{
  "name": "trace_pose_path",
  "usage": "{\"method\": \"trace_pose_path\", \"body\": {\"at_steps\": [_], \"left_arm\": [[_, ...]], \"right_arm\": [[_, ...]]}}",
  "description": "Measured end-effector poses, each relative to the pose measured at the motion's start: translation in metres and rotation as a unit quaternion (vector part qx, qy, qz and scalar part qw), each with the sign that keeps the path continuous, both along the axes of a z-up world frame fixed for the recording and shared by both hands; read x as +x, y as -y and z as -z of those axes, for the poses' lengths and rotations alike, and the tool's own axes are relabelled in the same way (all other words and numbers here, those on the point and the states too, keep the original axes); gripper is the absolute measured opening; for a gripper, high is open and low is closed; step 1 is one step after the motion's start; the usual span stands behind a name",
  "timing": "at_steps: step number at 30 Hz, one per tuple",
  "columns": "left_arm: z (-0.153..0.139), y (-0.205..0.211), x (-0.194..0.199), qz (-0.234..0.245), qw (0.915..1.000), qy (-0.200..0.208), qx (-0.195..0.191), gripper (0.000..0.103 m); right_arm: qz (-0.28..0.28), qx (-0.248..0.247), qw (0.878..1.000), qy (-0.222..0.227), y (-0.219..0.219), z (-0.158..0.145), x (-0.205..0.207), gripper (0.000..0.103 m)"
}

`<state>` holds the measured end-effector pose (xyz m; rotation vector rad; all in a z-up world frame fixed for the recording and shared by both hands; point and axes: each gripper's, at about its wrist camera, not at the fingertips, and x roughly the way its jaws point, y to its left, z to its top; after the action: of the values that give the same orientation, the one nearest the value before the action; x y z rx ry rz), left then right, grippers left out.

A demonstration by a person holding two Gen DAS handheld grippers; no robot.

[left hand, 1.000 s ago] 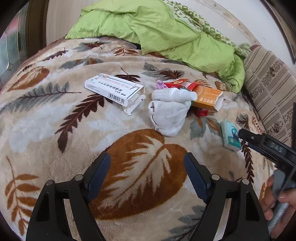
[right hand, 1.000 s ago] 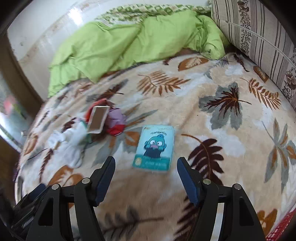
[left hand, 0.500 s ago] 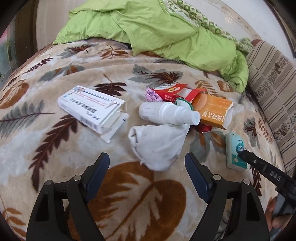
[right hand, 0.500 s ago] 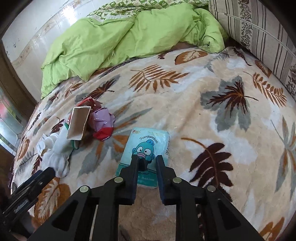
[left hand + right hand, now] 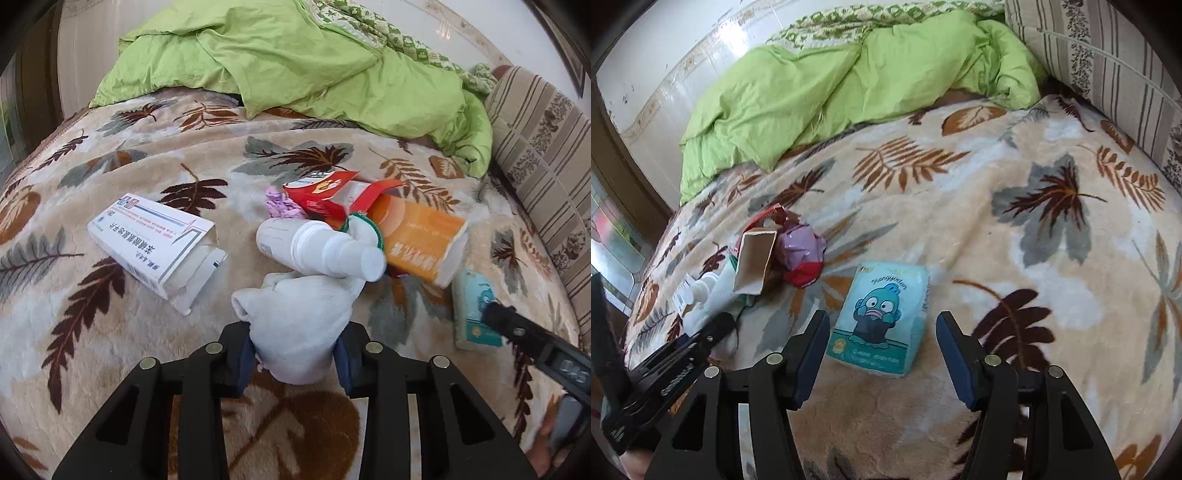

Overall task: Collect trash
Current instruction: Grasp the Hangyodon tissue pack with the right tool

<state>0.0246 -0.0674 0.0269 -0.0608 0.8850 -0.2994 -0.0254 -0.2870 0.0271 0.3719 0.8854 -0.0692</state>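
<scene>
Left wrist view: the left gripper (image 5: 294, 356) has closed in since half a second ago. Its two blue pads now press both sides of the white sock (image 5: 299, 325), low in the middle of the frame. Before, the pads stood wide and the sock lay free ahead of them. A white bottle (image 5: 319, 253) rests on the sock's far end. Just past it lie an orange box (image 5: 421, 240), a red wrapper (image 5: 325, 192) and a purple scrap (image 5: 280, 205). A white box (image 5: 155, 240) sits at middle left.

In the right wrist view the right gripper (image 5: 882, 350) was nearly shut; now its jaws stand wide with nothing held. The blue tissue pack (image 5: 882, 317) lies flat between them, pads not touching it.

All of it lies on a fuzzy leaf blanket (image 5: 1015, 229). A green quilt (image 5: 849, 85) is heaped across the top, and a striped cushion (image 5: 1108, 62) fills the upper right.
</scene>
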Motion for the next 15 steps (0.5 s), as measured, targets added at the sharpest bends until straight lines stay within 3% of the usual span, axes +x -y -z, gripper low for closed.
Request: {"method": "trace_pose_path", "body": {"at_steps": [6,8,11,15], "left_arm": [[-0.018,0.002,-0.031,0.033,0.9991,0.022,-0.016,0.032],[-0.023,0.001,-0.041,0.040,0.9986,0.030,-0.017,0.032],[-0.027,-0.003,-0.055,0.038,0.9985,0.033,-0.020,0.032],[-0.033,-0.013,-0.076,0.035,0.9986,0.036,-0.018,0.032]], "right_arm": [[-0.009,-0.044,0.999,-0.029,-0.015,0.017,0.017,0.063],[-0.008,-0.048,0.998,-0.025,-0.015,0.015,0.016,0.047],[-0.007,-0.023,0.999,-0.024,-0.010,0.012,0.009,0.038],[-0.014,-0.009,1.000,-0.014,-0.005,0.002,-0.012,0.037]]}}
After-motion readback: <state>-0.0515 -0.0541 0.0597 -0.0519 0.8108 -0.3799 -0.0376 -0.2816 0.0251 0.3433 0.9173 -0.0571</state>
